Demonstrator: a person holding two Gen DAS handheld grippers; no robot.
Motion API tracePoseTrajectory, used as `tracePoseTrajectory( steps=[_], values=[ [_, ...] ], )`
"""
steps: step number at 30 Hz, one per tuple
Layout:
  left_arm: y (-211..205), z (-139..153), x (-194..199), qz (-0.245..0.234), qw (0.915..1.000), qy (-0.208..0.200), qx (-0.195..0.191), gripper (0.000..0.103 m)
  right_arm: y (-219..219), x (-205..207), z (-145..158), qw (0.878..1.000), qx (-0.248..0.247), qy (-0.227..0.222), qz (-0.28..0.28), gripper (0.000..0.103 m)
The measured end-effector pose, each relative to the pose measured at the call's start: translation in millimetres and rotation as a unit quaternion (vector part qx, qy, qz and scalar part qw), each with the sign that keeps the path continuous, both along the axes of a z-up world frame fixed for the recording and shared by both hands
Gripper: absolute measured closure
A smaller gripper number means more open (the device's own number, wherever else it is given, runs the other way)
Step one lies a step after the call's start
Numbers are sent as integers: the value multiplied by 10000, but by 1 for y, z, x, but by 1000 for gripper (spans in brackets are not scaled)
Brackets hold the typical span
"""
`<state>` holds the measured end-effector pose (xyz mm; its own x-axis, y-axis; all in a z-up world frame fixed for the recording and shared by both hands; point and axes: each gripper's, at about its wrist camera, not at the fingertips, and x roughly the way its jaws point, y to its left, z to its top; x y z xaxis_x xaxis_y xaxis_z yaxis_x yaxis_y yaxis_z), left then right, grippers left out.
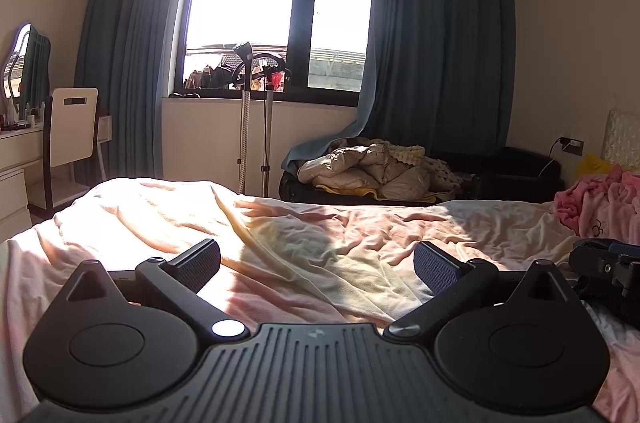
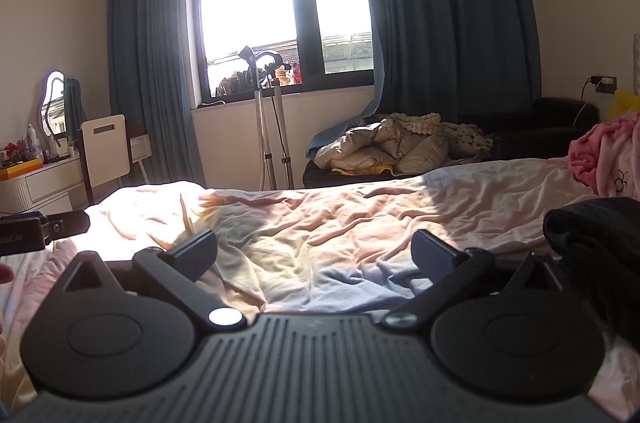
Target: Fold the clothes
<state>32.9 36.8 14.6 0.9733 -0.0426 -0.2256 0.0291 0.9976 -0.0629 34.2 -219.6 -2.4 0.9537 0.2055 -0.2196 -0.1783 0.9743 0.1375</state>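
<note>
My left gripper (image 1: 318, 265) is open and empty, held low over a rumpled pale pink bed sheet (image 1: 160, 215). My right gripper (image 2: 314, 255) is open and empty, low over the same sheet (image 2: 360, 215). A dark garment (image 2: 600, 255) lies on the bed just right of the right gripper. The right gripper's body shows at the right edge of the left wrist view (image 1: 612, 271); the left gripper's body shows at the left edge of the right wrist view (image 2: 36, 227). A pink garment (image 1: 600, 199) lies bunched at the far right of the bed, also in the right wrist view (image 2: 608, 155).
Beyond the bed stand a garment steamer on a pole (image 1: 246, 111), a dark couch piled with beige quilted bedding (image 1: 372, 167), a window with blue curtains (image 1: 440, 43), and a white chair (image 1: 72, 127) at a dressing table (image 1: 16, 147) on the left.
</note>
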Motion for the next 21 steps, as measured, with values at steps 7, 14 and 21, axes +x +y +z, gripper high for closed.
tracePoseTrajectory(
  steps=[7, 14, 21],
  values=[
    [0, 1, -2, 73, 10000, -17, -21, 0, 0, 1, -1, 10000, -21, 24, 11, 0],
    [-3, 1, -2, 85, 10000, 6, 36, 0, 1, 2, -3, 10000, -57, 31, 25, 0],
    [-4, 0, -4, 53, 10000, -17, 46, 0, 2, 1, -3, 10000, -68, 37, 39, 0]
  ],
)
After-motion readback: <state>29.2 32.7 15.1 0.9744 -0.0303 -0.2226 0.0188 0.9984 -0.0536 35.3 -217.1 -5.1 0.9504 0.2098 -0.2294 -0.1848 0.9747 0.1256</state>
